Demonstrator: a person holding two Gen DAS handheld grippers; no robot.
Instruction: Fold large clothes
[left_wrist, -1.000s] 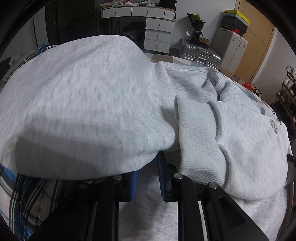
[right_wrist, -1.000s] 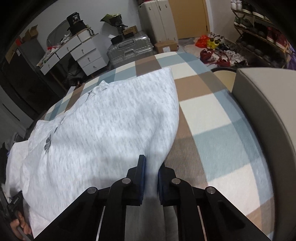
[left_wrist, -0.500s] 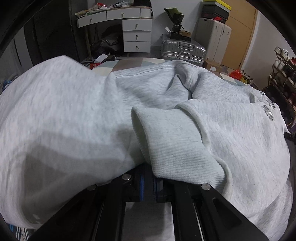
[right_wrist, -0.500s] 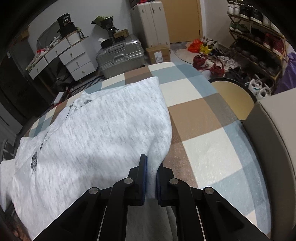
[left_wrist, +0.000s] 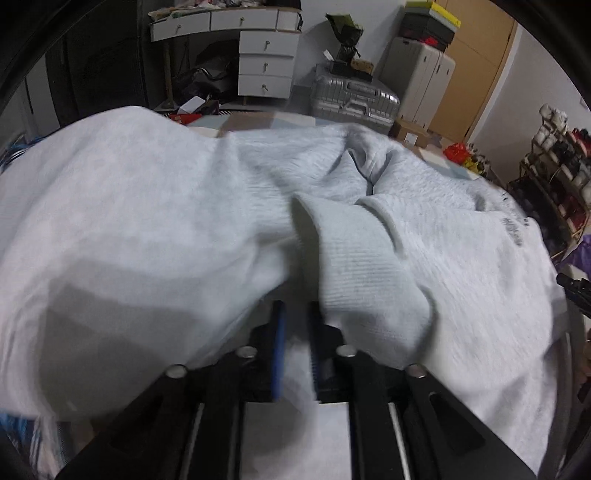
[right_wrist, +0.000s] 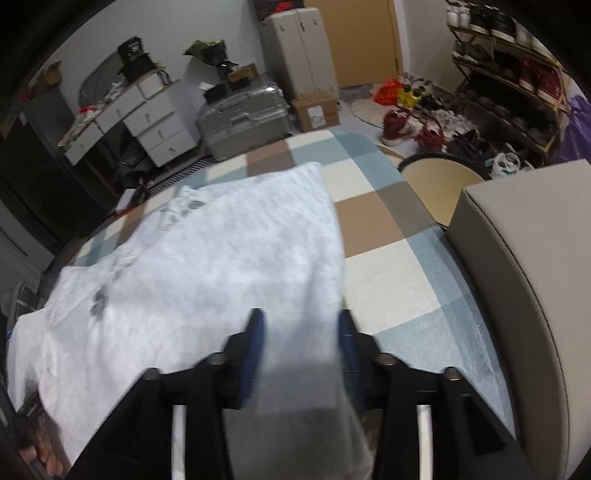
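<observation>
A light grey sweatshirt (left_wrist: 147, 221) lies spread over a checked blanket (right_wrist: 388, 273). In the left wrist view its bulky folded part fills the left side, and a ribbed cuff (left_wrist: 354, 258) lies just right of the fingers. My left gripper (left_wrist: 295, 310) is tucked under that fold. Its jaws are opening, a narrow gap apart, with loose cloth between them. In the right wrist view the sweatshirt (right_wrist: 207, 251) lies flat with its right edge running down between the fingers. My right gripper (right_wrist: 300, 317) is opening wide, and the pads stand clear of the cloth between them.
A grey upholstered block (right_wrist: 524, 295) stands close on the right, with a round stool (right_wrist: 439, 177) beyond it. Past the blanket's far edge are a silver suitcase (right_wrist: 243, 118), white drawers (right_wrist: 155, 125) and a shoe rack (right_wrist: 509, 85). Plaid cloth (left_wrist: 22, 435) shows at lower left.
Both pairs of jaws were shut on the sweatshirt and have now parted, the right much wider. Both grippers have lifted a little and the cloth has sunk between the fingers.
</observation>
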